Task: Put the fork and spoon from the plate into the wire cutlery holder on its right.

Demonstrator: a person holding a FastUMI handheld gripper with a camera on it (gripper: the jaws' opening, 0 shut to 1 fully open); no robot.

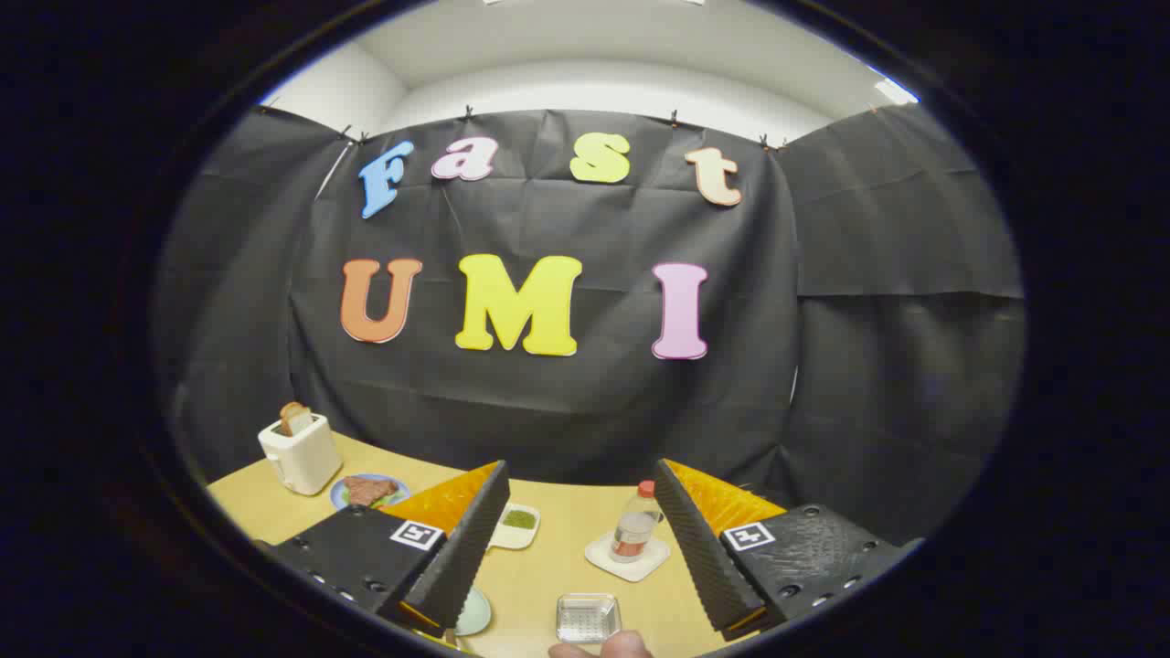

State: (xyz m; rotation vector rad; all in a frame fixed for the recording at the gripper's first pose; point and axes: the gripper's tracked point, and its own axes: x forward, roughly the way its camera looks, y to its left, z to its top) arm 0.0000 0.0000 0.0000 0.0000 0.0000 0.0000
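My gripper (pixel 581 484) is held high above the wooden table (pixel 548 585), open, with nothing between its fingers. Low between the fingers stands the small square wire cutlery holder (pixel 588 617). To its left, a pale plate (pixel 477 612) peeks out from under the left finger (pixel 462 548), and most of it is hidden. What lies on the plate I cannot tell. A person's fingertip (pixel 608 647) shows just in front of the holder.
A clear bottle with a red cap (pixel 636 532) stands on a white coaster (pixel 627 557) beyond the holder. A small white dish with something green (pixel 518 524) sits further left. At the far left are a white toaster (pixel 300 452) with bread and a blue plate of food (pixel 368 492).
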